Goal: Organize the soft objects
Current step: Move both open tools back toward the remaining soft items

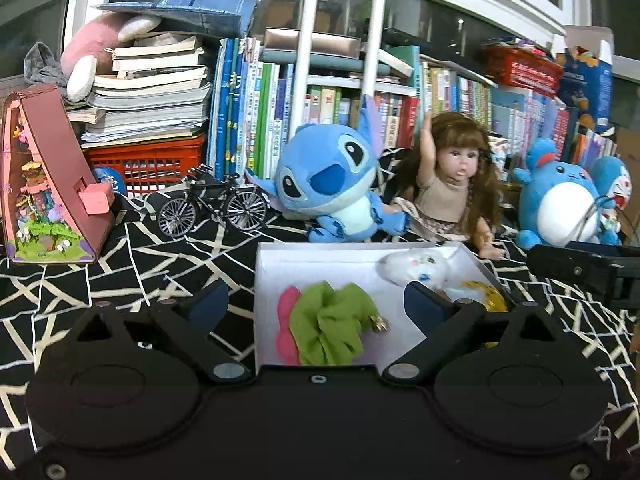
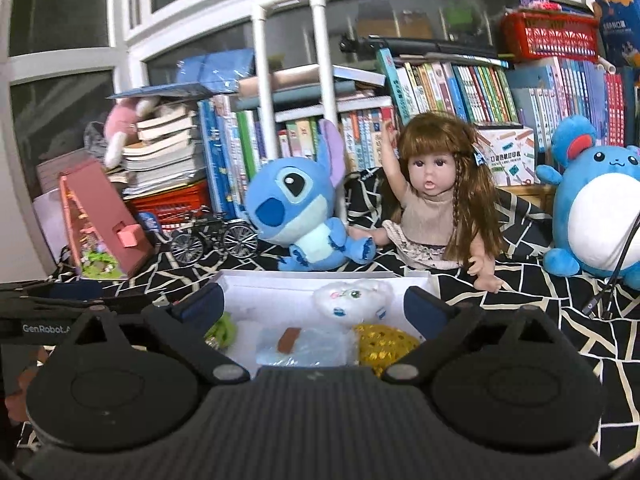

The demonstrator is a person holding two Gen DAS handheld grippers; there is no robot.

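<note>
**A:** Take your left wrist view first. Your left gripper (image 1: 316,304) hangs over the near edge of the white box (image 1: 320,256) with its jaws spread wide and nothing between them. Directly ahead in the box lie the green scrunchie (image 1: 332,324) on top of a pink one (image 1: 286,308), with the small white plush (image 1: 416,266) toward the far right corner.

**B:** Why are they bunched like that?

**A:** I'd say the box is your collecting spot, so the soft pieces lie loose wherever they were dropped. Your gripper points forward and slightly down, high enough to look over the box wall. The other gripper's black body (image 1: 580,272) shows at the right edge, so your two hands sit side by side.

**B:** And the right wrist view?

**A:** Your right gripper (image 2: 314,306) also has its jaws fully apart and empty, tilted a little down over the same box (image 2: 280,280). Below it you see the clear bag (image 2: 304,346), the gold sequin piece (image 2: 384,344) and the white plush (image 2: 352,298).

**B:** What's left for you?

**A:** The blue Stitch plush (image 2: 296,208), the doll (image 2: 432,200) and the round blue plush (image 2: 596,208) sit on the patterned cloth (image 2: 520,280) beyond the box, leaning against the books. Whether they belong in the box too, I can't tell.
</note>
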